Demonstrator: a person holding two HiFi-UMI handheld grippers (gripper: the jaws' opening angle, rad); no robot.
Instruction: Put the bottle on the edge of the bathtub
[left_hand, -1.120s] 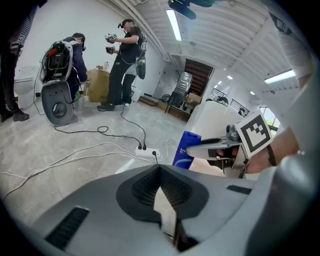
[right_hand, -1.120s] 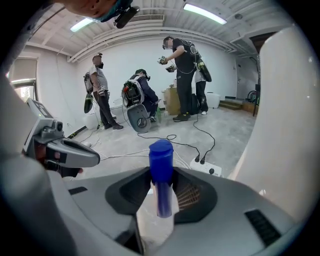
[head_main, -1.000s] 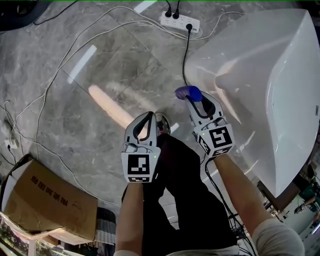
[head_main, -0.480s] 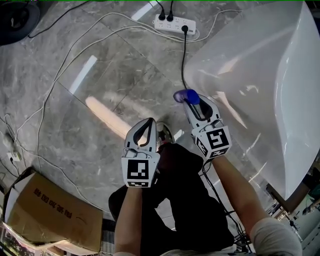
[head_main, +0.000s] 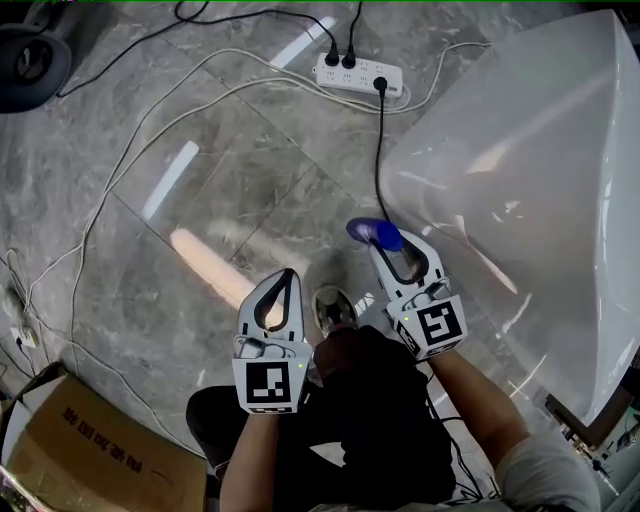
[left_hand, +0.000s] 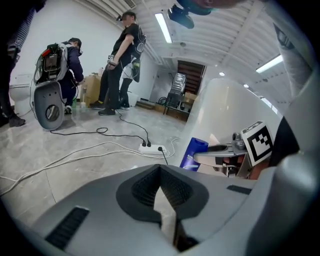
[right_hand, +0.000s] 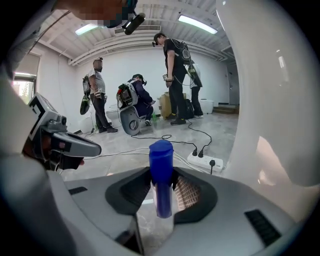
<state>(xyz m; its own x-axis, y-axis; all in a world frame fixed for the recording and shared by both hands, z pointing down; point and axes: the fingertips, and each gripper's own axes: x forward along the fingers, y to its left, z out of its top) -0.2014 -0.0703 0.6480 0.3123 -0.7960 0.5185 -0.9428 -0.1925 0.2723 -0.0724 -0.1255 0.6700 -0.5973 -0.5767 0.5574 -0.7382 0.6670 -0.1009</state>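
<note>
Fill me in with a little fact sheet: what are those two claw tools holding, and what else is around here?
Right gripper: shut on a blue bottle
Left gripper: shut, empty
Bottle's place: in the air beside the white bathtub, not yet on its edge
Floor: grey stone tiles, with a white power strip and cables
Nearby: cardboard box
Background: several people farther off

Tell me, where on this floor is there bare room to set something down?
Bare floor lies ahead of the left claw, between the looping white cables and the black cord beside the bathtub. It's crowded round the power strip and by the cardboard box.
</note>
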